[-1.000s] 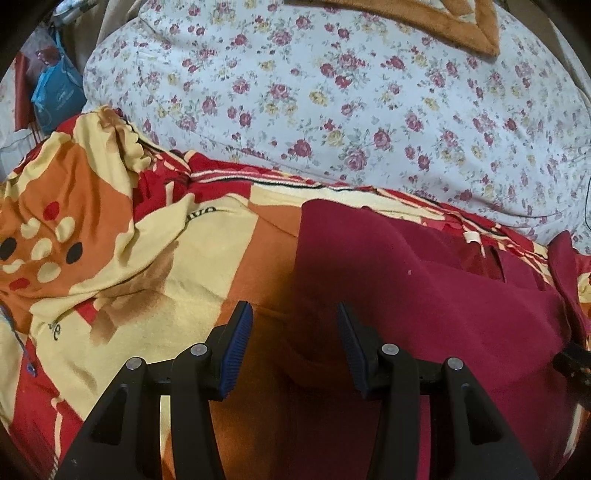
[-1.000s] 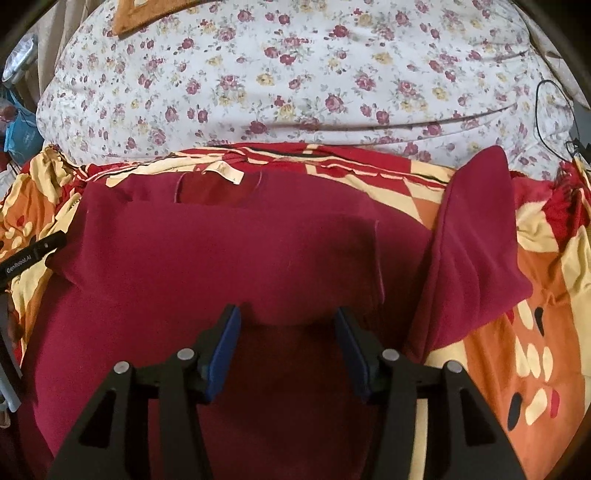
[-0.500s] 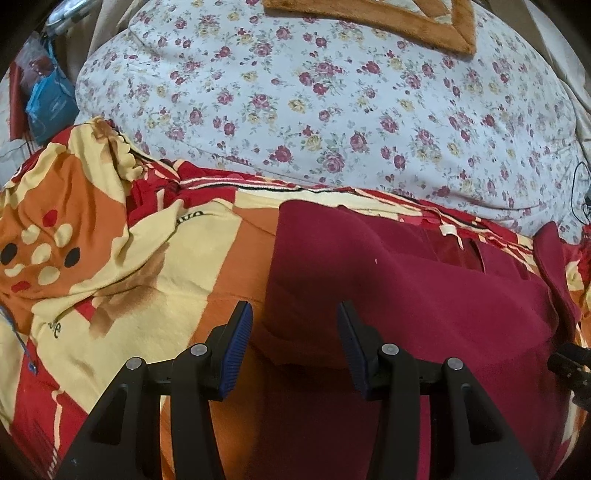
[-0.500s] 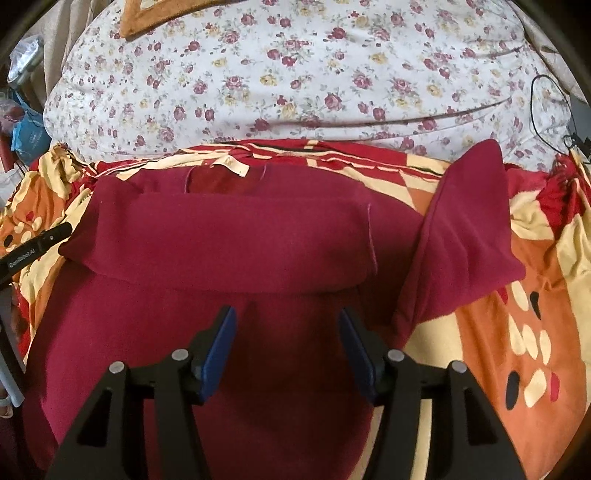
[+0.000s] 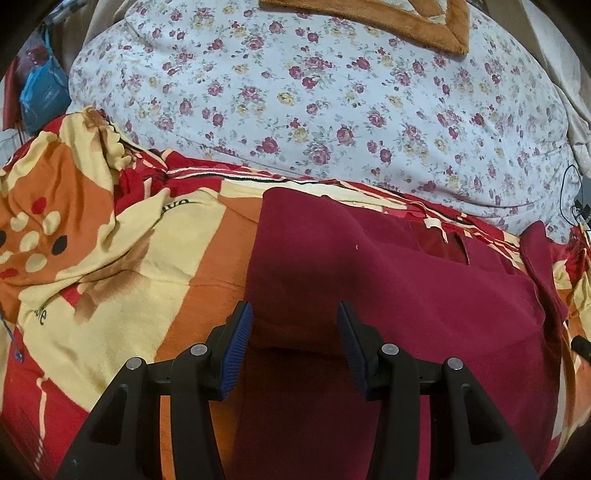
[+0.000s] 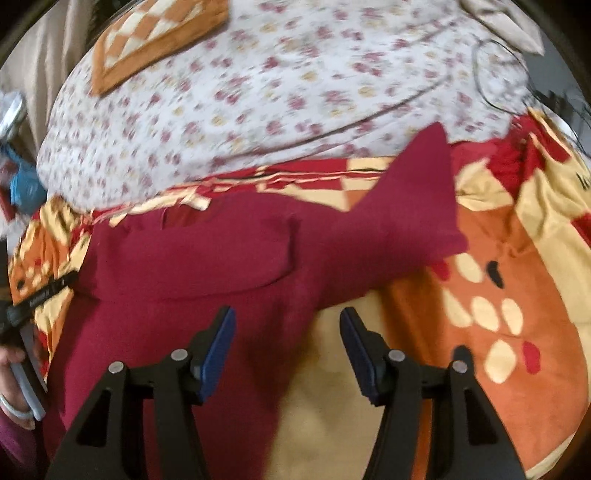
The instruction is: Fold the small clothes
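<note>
1. Spread across the foreground: an orange, cream and red patterned blanket (image 5: 122, 258), rumpled at its left edge.
2. Behind it: a bulky white floral quilt (image 5: 332, 110).
3. On top of that: an orange-bordered checked cushion (image 6: 155, 33).
4. Far left: a blue bag (image 5: 42, 92).

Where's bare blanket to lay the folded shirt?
Free: blanket left of the maroon shirt, below the floral quilt; another orange patch under the right sleeve. Crowded: the middle, where the shirt lies under both open grippers.
</note>
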`<act>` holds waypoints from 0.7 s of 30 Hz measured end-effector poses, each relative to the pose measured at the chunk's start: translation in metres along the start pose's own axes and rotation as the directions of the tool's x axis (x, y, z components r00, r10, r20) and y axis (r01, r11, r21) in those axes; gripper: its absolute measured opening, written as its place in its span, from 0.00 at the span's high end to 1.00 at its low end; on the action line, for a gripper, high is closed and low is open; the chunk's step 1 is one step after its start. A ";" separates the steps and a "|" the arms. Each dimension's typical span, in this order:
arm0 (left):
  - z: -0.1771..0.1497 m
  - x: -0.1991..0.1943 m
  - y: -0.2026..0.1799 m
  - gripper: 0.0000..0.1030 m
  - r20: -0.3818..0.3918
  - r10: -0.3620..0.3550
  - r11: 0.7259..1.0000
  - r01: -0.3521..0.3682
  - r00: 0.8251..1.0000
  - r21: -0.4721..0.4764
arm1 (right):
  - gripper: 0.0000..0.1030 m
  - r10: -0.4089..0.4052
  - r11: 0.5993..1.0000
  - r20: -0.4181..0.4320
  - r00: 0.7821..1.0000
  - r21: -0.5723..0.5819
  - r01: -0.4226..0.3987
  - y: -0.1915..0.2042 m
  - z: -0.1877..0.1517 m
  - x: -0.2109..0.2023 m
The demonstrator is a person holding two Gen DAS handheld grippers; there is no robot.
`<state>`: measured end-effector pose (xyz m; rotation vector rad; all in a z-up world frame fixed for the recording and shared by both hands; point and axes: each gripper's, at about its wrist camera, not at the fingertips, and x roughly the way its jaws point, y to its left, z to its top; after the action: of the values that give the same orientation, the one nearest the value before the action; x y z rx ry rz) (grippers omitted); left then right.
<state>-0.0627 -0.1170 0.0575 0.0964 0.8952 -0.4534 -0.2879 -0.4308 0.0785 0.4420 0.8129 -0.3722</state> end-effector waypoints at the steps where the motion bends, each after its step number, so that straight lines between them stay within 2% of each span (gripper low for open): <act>1: 0.000 0.000 -0.001 0.64 0.001 -0.001 1.000 0.001 1.000 0.002 | 0.39 -0.012 1.000 -0.002 1.000 0.016 0.012 -0.007 0.003 0.002; 6: 0.000 0.000 -0.003 0.64 0.009 -0.010 1.000 0.010 1.000 0.000 | 0.39 -0.052 0.991 0.006 0.999 0.123 0.051 -0.045 0.022 0.010; 9: 0.001 0.000 -0.003 0.64 0.013 -0.021 1.000 0.022 1.000 -0.008 | 0.39 -0.060 0.990 0.006 0.998 0.127 0.059 -0.052 0.045 0.022; 16: 0.002 0.005 -0.009 0.64 0.006 -0.017 1.000 0.017 1.000 0.024 | 0.39 -0.151 0.981 -0.024 0.988 0.122 0.153 -0.062 0.105 0.083; 21: 0.005 0.010 -0.013 0.64 0.001 -0.022 0.999 0.022 1.000 0.040 | 0.39 -0.241 0.957 -0.079 0.967 0.149 0.251 -0.079 0.130 0.134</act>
<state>-0.0590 -0.1330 0.0541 0.1232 0.8868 -0.4924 -0.1617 -0.5841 0.0376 0.5029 0.9035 -0.6611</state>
